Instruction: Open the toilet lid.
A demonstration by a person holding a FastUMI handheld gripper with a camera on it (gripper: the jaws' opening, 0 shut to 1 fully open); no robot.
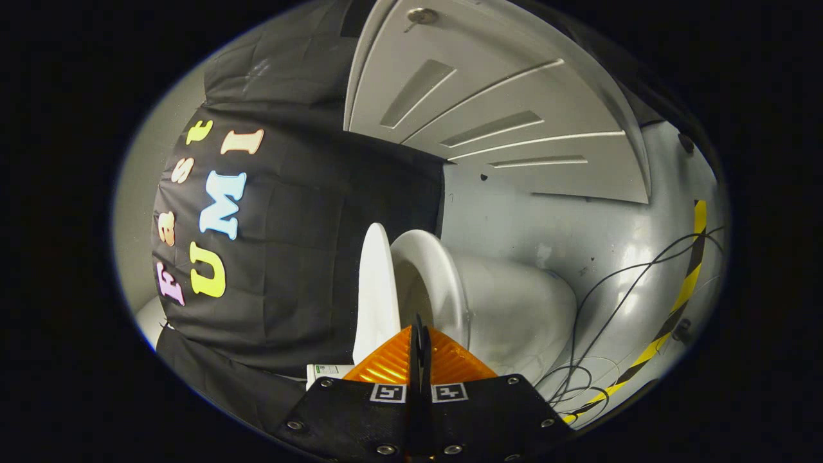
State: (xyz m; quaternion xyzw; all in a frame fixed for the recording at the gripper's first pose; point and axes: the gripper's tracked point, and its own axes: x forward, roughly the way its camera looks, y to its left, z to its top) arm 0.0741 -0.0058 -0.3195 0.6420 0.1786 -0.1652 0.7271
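The view is rolled onto its side. The white toilet lid point(376, 292) stands raised, swung away from the seat ring point(429, 280) and close to the black cloth wall. The seat rests on the white bowl point(521, 315). My gripper point(419, 329) is shut, its two orange fingers point(389, 363) pressed together with nothing between them. The tips sit just short of the gap between the lid and the seat, near the lid's lower edge. I cannot tell whether the tips touch the lid.
A white panelled door point(501, 116) with a round knob point(421, 14) lies beyond the toilet. Black cables point(617, 296) trail over the grey floor point(598, 225) beside the bowl. Yellow-and-black tape point(683, 292) marks the floor's edge.
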